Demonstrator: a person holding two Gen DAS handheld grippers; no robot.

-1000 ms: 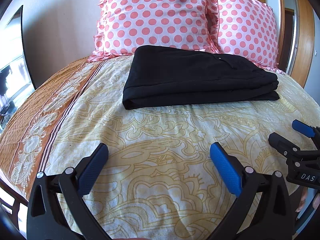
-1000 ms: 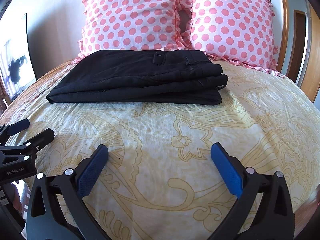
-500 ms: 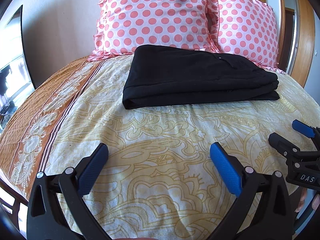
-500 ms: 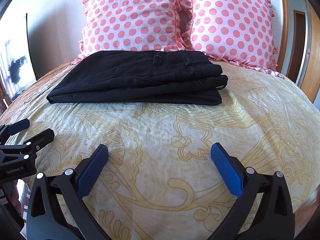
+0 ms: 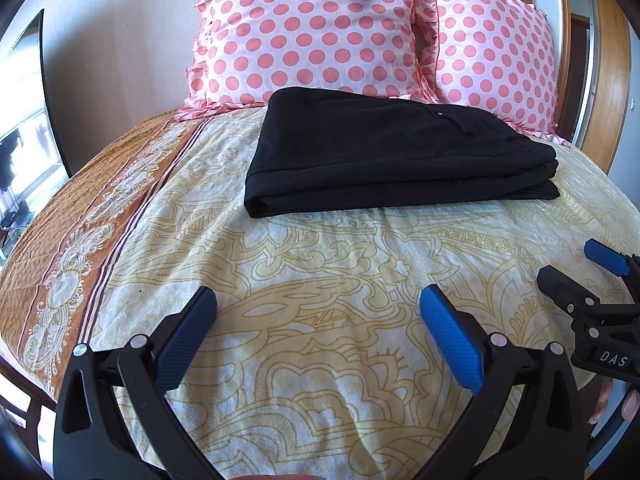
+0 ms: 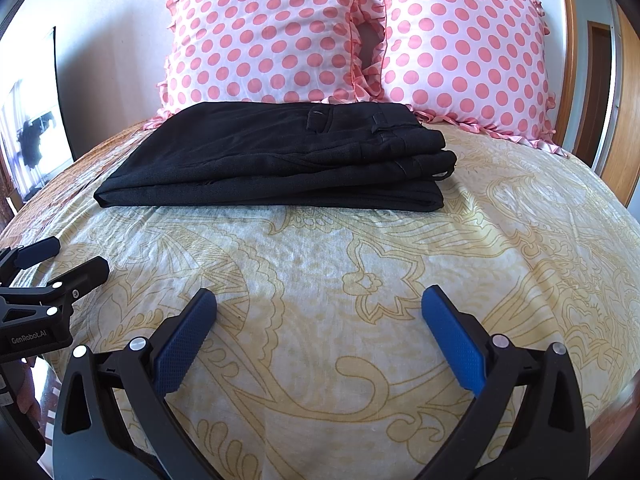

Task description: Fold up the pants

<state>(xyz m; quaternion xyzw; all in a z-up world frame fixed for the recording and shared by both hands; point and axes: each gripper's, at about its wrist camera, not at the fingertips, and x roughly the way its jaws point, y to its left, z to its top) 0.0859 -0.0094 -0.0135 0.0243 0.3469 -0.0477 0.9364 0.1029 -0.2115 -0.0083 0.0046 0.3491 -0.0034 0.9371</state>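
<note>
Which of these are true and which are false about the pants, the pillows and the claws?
1. The black pants lie folded on the bed. True.
2. The left claw is squeezing the pants. False: it is open, holding nothing, apart from them.
3. Two pink dotted pillows stand behind the pants. True.
4. The right claw is shut. False: its jaws stand wide apart.
5. The pants are blue. False: they are black.
</note>
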